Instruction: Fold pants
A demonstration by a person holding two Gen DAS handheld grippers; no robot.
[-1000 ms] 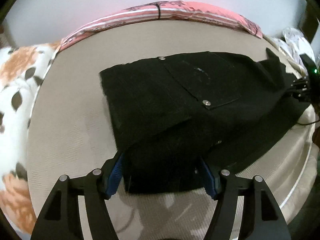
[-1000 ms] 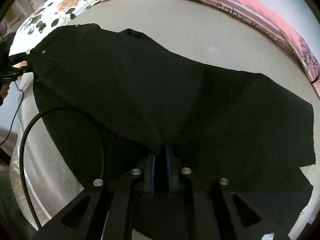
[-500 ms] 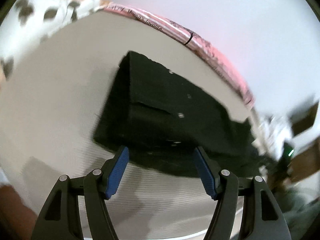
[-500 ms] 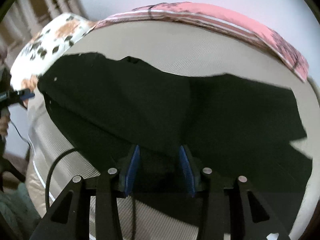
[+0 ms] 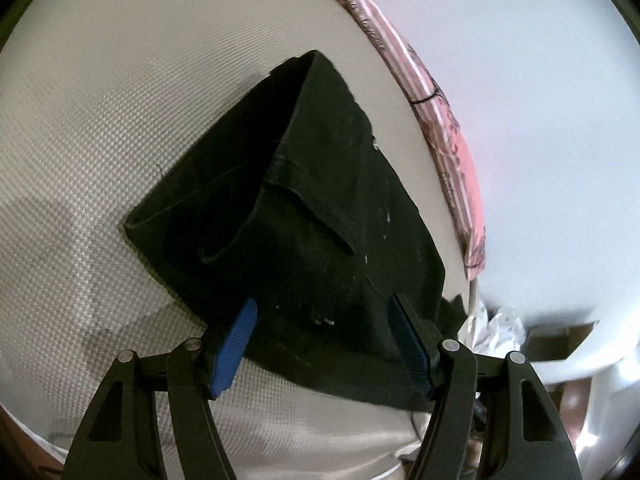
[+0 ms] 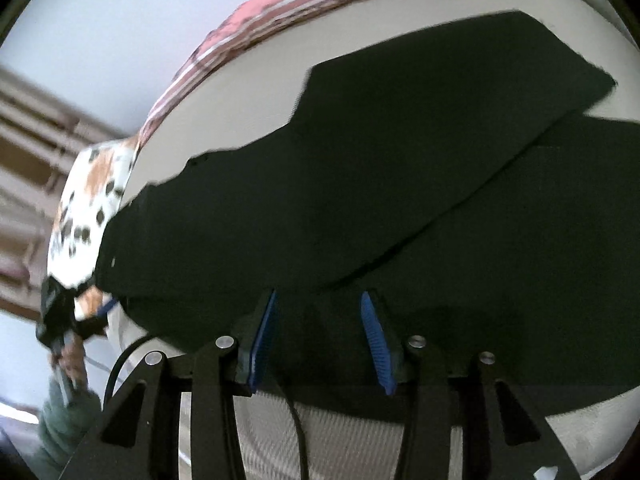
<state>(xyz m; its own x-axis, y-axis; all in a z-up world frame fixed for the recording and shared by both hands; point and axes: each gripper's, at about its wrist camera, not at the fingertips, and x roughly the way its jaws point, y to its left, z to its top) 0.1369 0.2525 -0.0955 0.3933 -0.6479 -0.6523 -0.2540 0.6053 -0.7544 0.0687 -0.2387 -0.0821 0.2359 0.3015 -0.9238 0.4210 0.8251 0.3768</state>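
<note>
Both views have rolled and the right tongs have just been opening, letting go — the left tongs gape empty too — over limp, heavy black denim pants, best pinched at the thick folded edge.

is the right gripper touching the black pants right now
Cannot tell. In the right wrist view the right gripper has just opened, its pads clear of the black pants; contact below is hidden.

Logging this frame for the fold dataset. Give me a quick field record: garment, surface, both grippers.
garment: black pants, partly folded, one layer lapped over another
surface: beige woven mat, pink striped edge
left gripper: open, jaws astride the pants' near edge, nothing clamped
right gripper: jaws just opened, open over the fabric, no grip
</note>
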